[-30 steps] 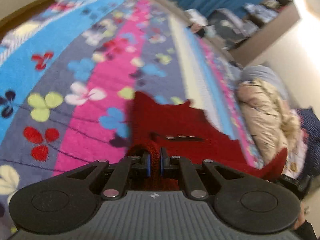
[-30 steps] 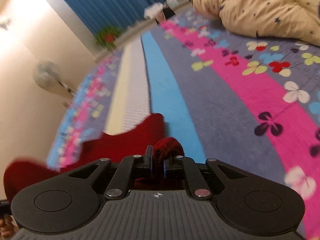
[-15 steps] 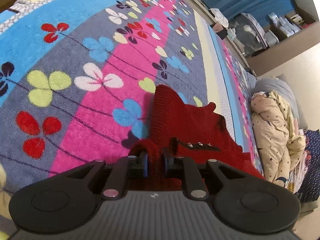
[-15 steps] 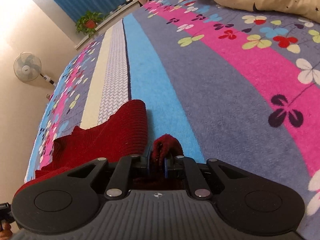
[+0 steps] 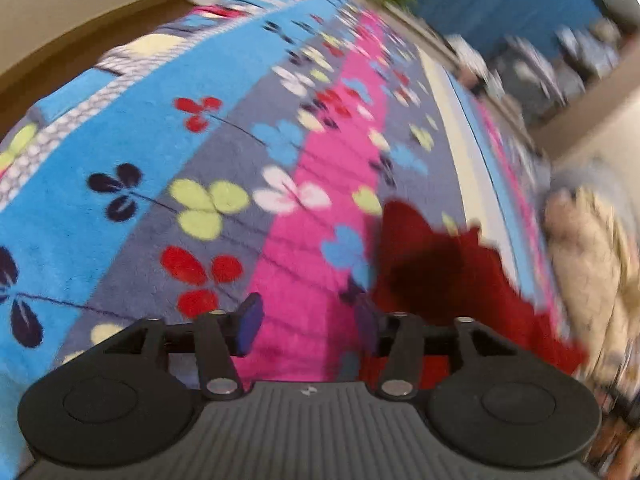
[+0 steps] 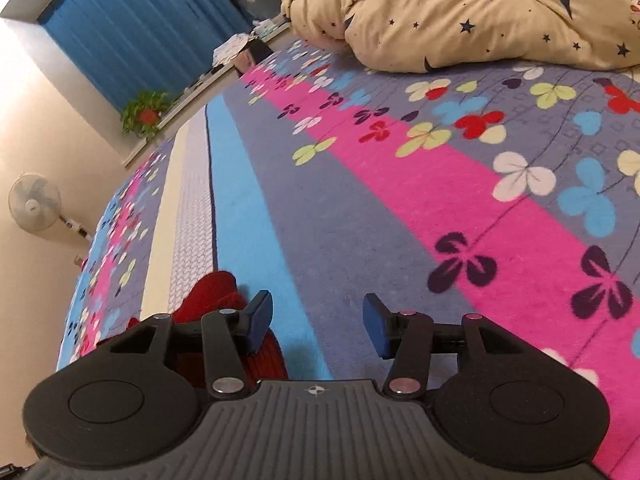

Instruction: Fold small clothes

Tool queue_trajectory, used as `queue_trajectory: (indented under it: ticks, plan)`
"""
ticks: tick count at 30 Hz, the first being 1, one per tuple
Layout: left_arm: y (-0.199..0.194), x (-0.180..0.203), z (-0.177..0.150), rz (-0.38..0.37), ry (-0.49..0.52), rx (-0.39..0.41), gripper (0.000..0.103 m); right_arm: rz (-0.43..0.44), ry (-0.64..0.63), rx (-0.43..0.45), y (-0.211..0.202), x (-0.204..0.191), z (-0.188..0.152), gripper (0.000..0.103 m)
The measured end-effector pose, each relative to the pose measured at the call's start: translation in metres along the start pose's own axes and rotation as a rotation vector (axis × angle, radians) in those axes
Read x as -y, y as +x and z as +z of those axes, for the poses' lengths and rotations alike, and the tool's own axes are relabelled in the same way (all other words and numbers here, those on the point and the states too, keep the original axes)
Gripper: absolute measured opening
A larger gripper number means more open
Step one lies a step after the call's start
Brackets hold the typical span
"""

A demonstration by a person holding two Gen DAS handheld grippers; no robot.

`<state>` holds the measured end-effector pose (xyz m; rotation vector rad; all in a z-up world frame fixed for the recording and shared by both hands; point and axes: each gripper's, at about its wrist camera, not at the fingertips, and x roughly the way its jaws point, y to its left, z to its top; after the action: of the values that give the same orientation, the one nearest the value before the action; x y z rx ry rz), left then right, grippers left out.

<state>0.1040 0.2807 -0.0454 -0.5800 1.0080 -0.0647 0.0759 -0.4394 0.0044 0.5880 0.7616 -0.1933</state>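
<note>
A small red knitted garment (image 5: 436, 268) lies on the flowered bedspread (image 5: 168, 152), to the right of my left gripper (image 5: 308, 330). That gripper's jaws are opening, with only pink bedspread between them; the right pad sits at the garment's edge. The left wrist view is blurred. In the right wrist view the same red garment (image 6: 212, 296) shows at the lower left, partly hidden behind the left finger of my right gripper (image 6: 316, 326). Its jaws are opening too, and nothing but blue and grey bedspread (image 6: 320, 208) lies between them.
A cream quilt with dark stars (image 6: 460, 12) is heaped at the far right of the bed and shows as the cream quilt (image 5: 588, 264) beyond the garment. Blue curtains (image 6: 132, 36), a potted plant (image 6: 146, 114) and a standing fan (image 6: 34, 202) stand off the bed's far side.
Both grippers were shut on red knit fabric and have let go of it, their jaws now wide apart. The garment lies on the bedspread, and both hands have shifted away from it.
</note>
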Motion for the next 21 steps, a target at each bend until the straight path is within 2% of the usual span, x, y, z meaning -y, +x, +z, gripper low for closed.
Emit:
queue_trajectory:
  ticks: [2,3,5,8,10,14,17,21]
  plan:
    - [0.003,0.013,-0.005,-0.003,0.08,-0.015,0.069,0.035,-0.054,-0.053,0.004,-0.005,-0.005,0.056]
    - [0.005,0.019,-0.007,-0.003,0.11,-0.019,0.071,0.057,-0.078,-0.084,0.007,-0.009,-0.009,0.061]
    - [0.011,0.025,-0.011,-0.005,0.14,-0.027,0.073,0.09,-0.148,-0.148,0.015,-0.021,-0.017,0.065]
    - [0.025,0.037,-0.01,-0.006,0.148,-0.032,0.073,0.059,-0.27,-0.211,0.032,-0.04,-0.031,0.067]
    - [0.034,0.044,-0.009,-0.009,0.149,-0.032,0.073,0.037,-0.301,-0.238,0.043,-0.049,-0.037,0.067]
    - [0.05,0.058,-0.004,-0.017,0.149,-0.02,0.073,0.015,-0.286,-0.219,0.054,-0.056,-0.035,0.07]
    - [0.061,0.067,-0.004,-0.019,0.173,-0.014,0.073,0.018,-0.228,-0.222,0.058,-0.052,-0.033,0.068]
    - [0.073,0.073,-0.004,0.0,0.196,-0.024,0.071,0.022,-0.227,-0.213,0.06,-0.052,-0.031,0.063]
